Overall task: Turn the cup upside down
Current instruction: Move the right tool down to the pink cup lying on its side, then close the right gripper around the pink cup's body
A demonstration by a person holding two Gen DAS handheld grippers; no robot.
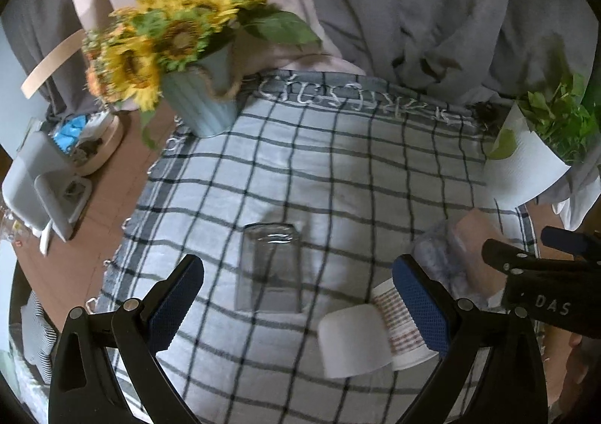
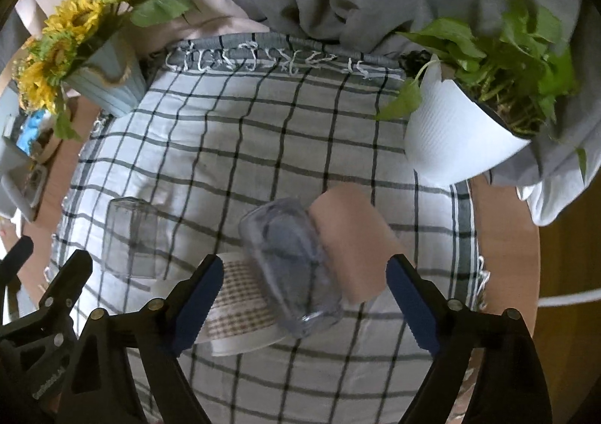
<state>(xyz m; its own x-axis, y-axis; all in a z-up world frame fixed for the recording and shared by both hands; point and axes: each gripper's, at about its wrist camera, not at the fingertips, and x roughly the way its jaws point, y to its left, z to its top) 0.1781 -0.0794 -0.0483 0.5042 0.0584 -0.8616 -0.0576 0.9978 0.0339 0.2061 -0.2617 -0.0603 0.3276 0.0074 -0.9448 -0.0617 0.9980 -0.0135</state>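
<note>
Several cups stand on a checked cloth (image 1: 338,168). A clear glass (image 1: 268,266) stands upside down, ahead of my open, empty left gripper (image 1: 300,307); it also shows in the right wrist view (image 2: 129,236). A plain white cup (image 1: 353,339) and a white cup with a brown check pattern (image 1: 402,322) stand by the left gripper's right finger. In the right wrist view a clear plastic cup (image 2: 293,266) looks tilted and blurred between the open fingers of my right gripper (image 2: 304,303), touching neither. A tan cup (image 2: 357,240) stands behind it, the patterned cup (image 2: 240,303) to its left.
A blue pot of sunflowers (image 1: 199,100) stands at the cloth's far left corner. A white pot with a green plant (image 2: 450,130) stands at the far right. Grey trays and a round box (image 1: 49,176) sit on the wooden table at left. Draped grey fabric (image 1: 413,10) hangs behind.
</note>
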